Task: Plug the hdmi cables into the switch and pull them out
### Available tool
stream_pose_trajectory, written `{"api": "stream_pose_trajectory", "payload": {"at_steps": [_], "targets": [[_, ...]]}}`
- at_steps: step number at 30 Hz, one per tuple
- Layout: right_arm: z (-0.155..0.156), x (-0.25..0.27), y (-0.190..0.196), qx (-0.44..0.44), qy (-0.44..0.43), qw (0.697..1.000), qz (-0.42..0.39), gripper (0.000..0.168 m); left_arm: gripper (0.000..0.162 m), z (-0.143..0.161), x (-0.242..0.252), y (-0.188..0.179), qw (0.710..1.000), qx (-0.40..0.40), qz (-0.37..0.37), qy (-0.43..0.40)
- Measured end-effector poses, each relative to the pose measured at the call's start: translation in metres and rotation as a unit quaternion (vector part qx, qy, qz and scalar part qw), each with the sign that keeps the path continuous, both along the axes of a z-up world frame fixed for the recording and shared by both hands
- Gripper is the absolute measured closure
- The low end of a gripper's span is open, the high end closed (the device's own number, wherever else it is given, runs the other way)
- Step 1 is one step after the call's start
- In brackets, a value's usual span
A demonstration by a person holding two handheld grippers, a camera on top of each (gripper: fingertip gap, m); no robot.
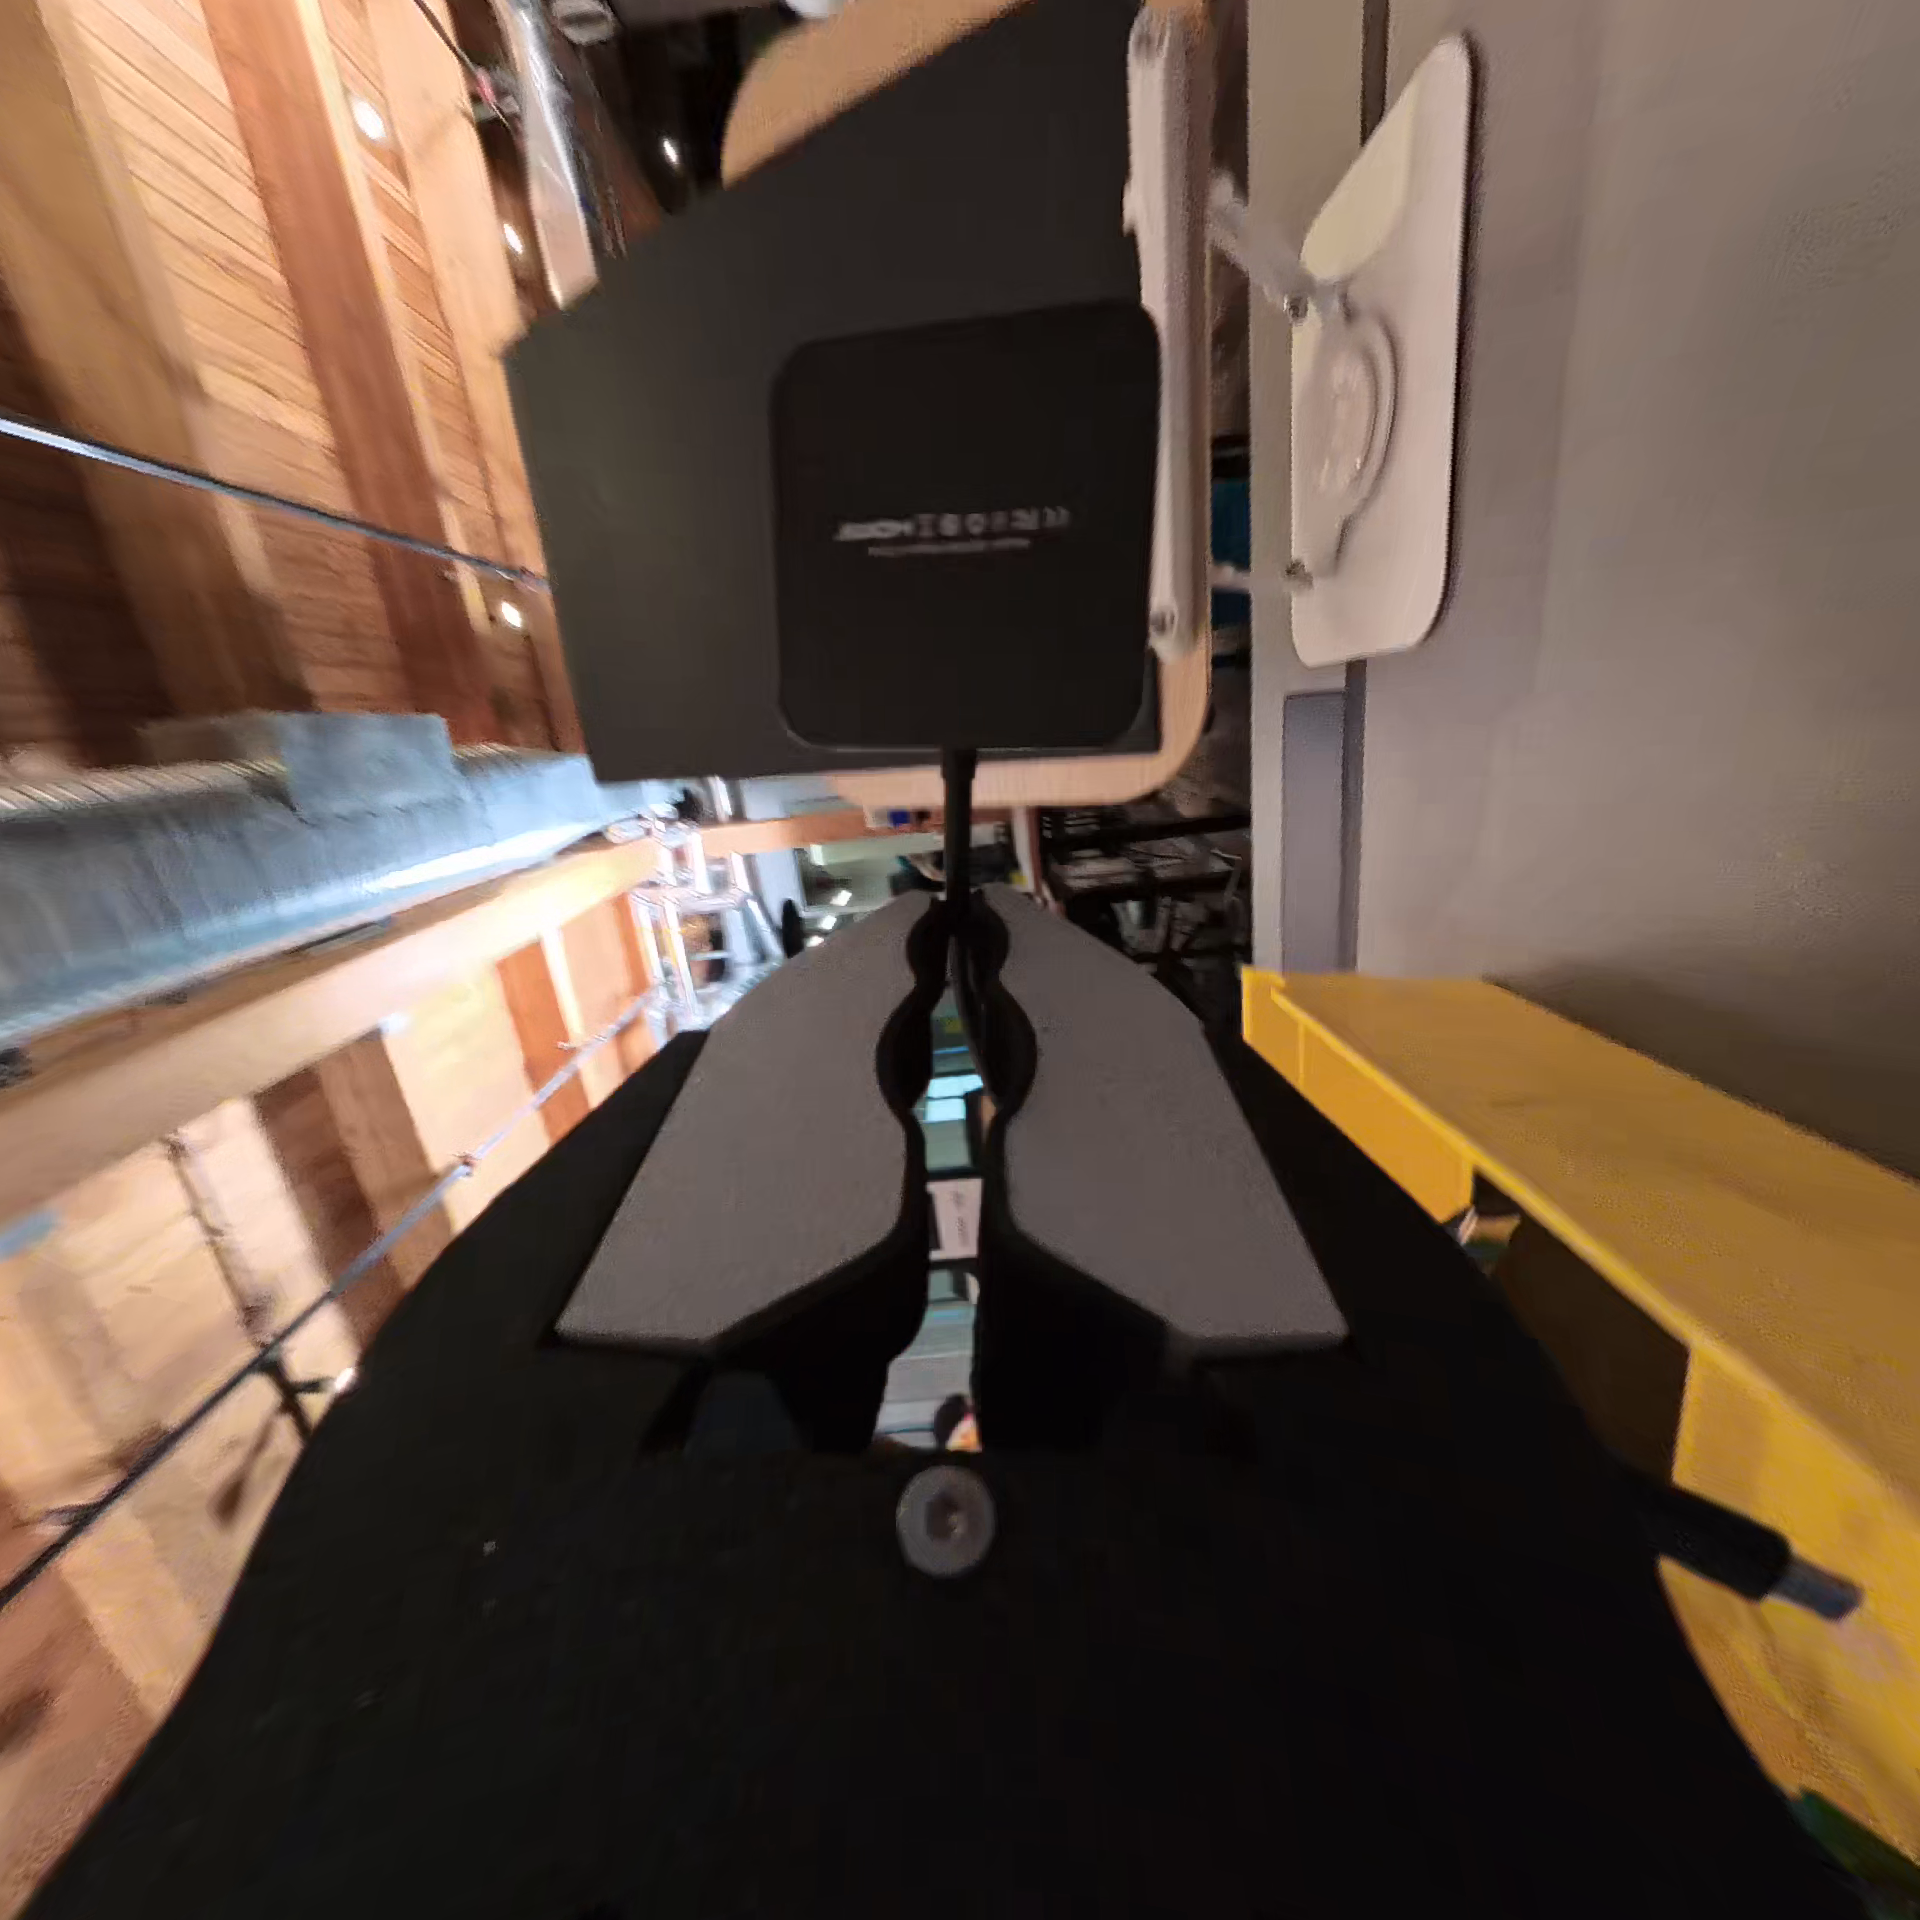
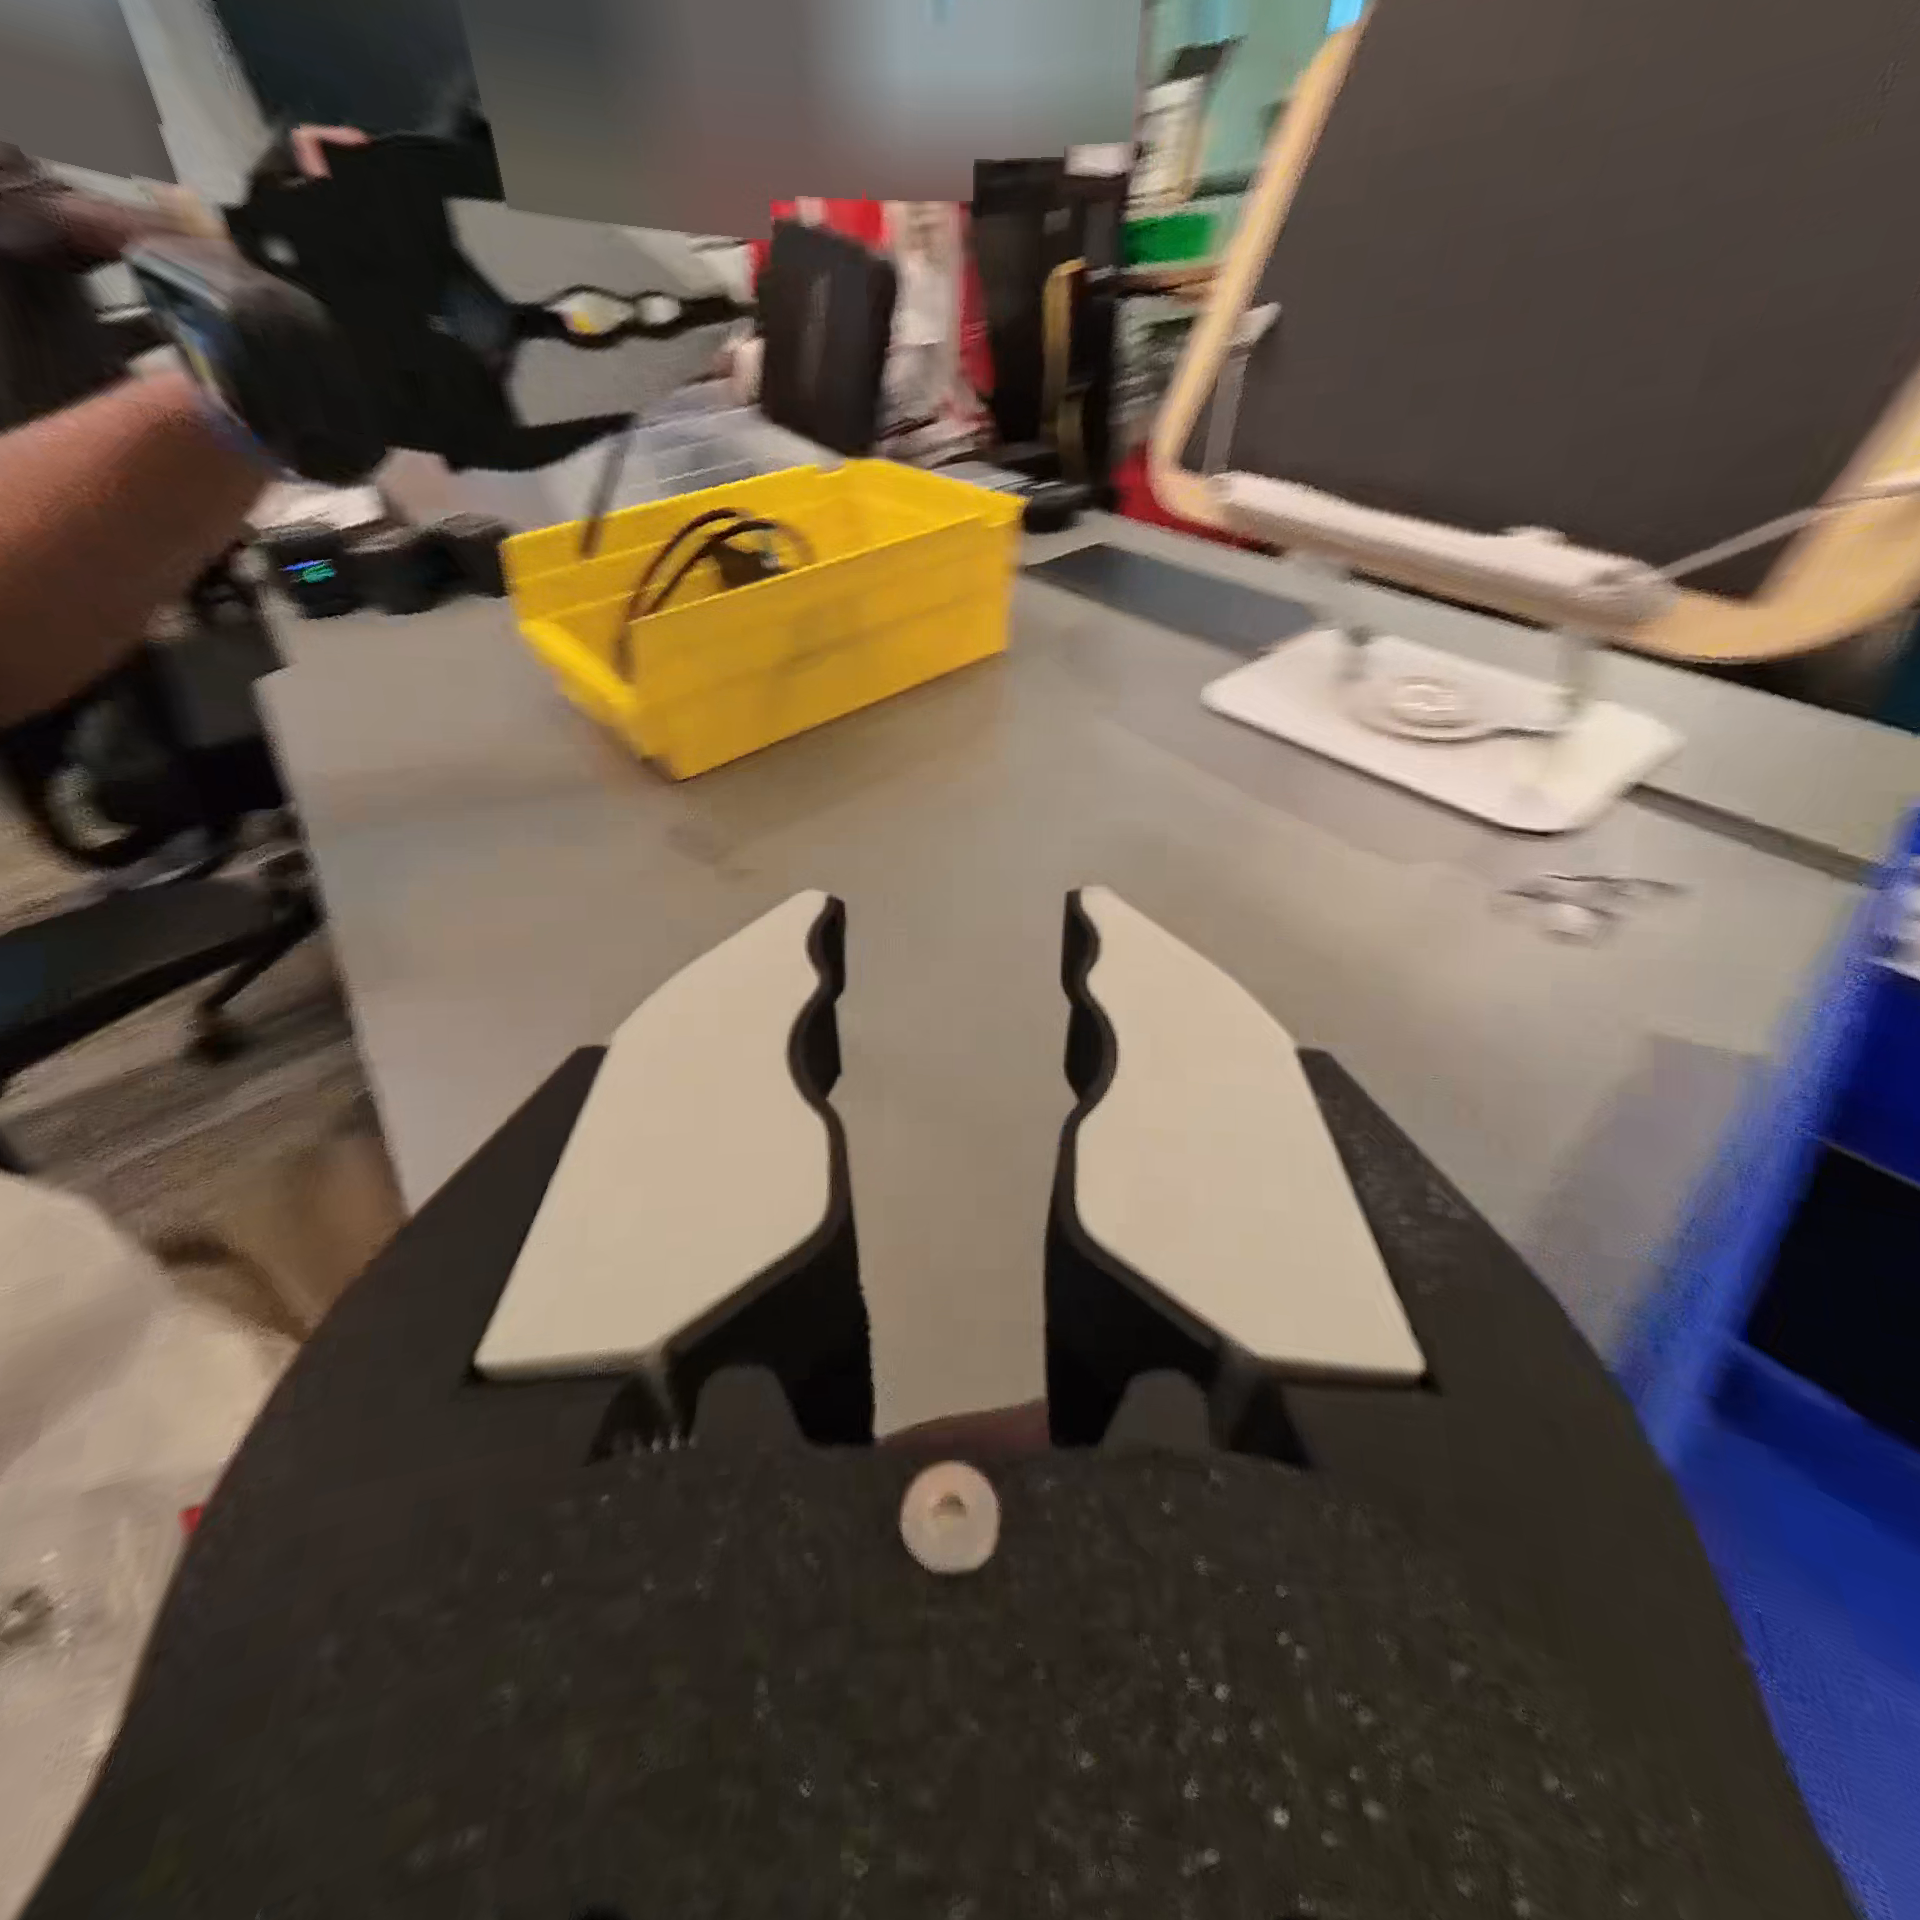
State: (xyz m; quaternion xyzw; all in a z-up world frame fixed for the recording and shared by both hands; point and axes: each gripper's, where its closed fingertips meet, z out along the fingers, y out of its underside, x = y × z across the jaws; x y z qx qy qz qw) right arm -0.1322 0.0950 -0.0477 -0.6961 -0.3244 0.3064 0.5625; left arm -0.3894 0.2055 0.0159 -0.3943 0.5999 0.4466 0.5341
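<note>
Left gripper [image 1: 958,935]: clenched on a thin black cable [image 1: 956,821] pinched at its fingertips, and rolled onto its side, so the room looks sideways in its own view.
Switch [image 1: 966,525]: a flat black box with rounded corners, hanging in the air off the far end of that cable, straight ahead of the left fingertips; its broad face is turned to the camera.
Long axis: cable and switch run in one line with the left gripper's fingers; which edge carries the ports cannot be told.
Right gripper [image 2: 954,914]: released, jaws well apart, nothing between them, low over the grey table [image 2: 935,821].
Loose cables [image 2: 717,551]: dark loops lying in the yellow bin [image 2: 790,644], ahead of the right gripper and slightly left.
Loose plug [image 1: 1756,1567]: dangles by the left gripper's body.
Nearer hand: likely the right one, being free, to fetch a cable; the left is high at the far left, above the bin's end.
</note>
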Motion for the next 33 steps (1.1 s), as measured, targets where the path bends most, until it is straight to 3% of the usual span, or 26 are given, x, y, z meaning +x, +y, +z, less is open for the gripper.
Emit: {"api": "stream_pose_trajectory", "payload": {"at_steps": [2,4,6,8,12,14,17,19,22,27,33], "targets": [[-0.005,-0.026,-0.002,-0.01,-0.01,0.998,0.055,0.124,0.159,-0.003,0.037,-0.021,0.999,0.036,-0.04,-0.004],[-0.013,-0.047,-0.002,-0.017,-0.022,0.995,0.095,0.121,0.159,-0.022,0.065,-0.035,0.998,-0.004,-0.055,-0.032],[-0.017,-0.061,0.0,0.006,-0.042,0.992,0.116,0.119,0.159,-0.043,0.092,-0.051,0.989,-0.083,-0.087,-0.085],[-0.018,-0.067,0.0,0.065,-0.071,0.986,0.134,0.117,0.159,-0.064,0.112,-0.064,0.962,-0.201,-0.113,-0.149],[-0.03,-0.059,0.004,0.214,-0.218,0.944,0.125,0.115,0.159,-0.092,0.131,-0.079,0.863,-0.447,-0.137,-0.192],[-0.036,-0.054,0.003,0.272,-0.282,0.911,0.131,0.114,0.159,-0.108,0.126,-0.083,0.794,-0.572,-0.127,-0.162],[-0.031,-0.054,0.0,0.346,-0.319,0.871,0.14,0.118,0.159,-0.114,0.121,-0.088,0.698,-0.69,-0.138,-0.13],[-0.027,-0.055,0.001,0.371,-0.332,0.854,0.152,0.12,0.159,-0.113,0.119,-0.089,0.652,-0.737,-0.141,-0.11],[-0.03,-0.059,0.006,0.374,-0.343,0.844,0.177,0.121,0.159,-0.104,0.121,-0.083,0.622,-0.762,-0.15,-0.102],[-0.03,-0.073,0.015,0.398,-0.301,0.854,0.148,0.122,0.159,-0.092,0.121,-0.079,0.56,-0.8,-0.171,-0.133],[-0.034,-0.097,0.017,0.41,-0.248,0.861,0.17,0.139,0.159,-0.093,0.11,-0.089,0.502,-0.836,-0.185,-0.121]]}}
